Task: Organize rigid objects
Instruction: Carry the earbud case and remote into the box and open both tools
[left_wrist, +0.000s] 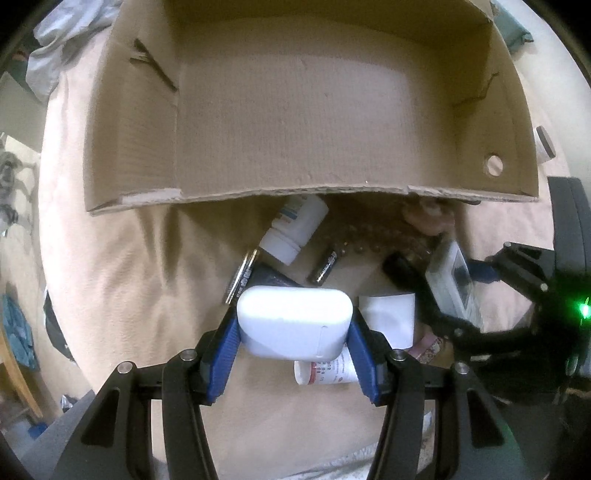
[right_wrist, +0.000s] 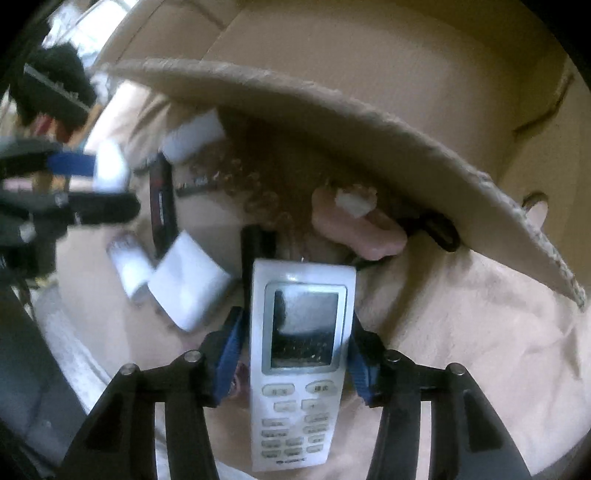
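Remote control (right_wrist: 301, 354), white: clamped between right tongs (right_wrist: 295, 339) above the beige bed cover (right_wrist: 480, 332). White rounded case (left_wrist: 293, 321): gripped by left tongs (left_wrist: 293, 332). Beyond: pill bottle (left_wrist: 295, 230), battery (left_wrist: 324, 266), cardboard box (left_wrist: 295, 110).

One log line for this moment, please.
left hand-held gripper: shut on white case | right hand-held gripper: shut on remote | cardboard box: empty
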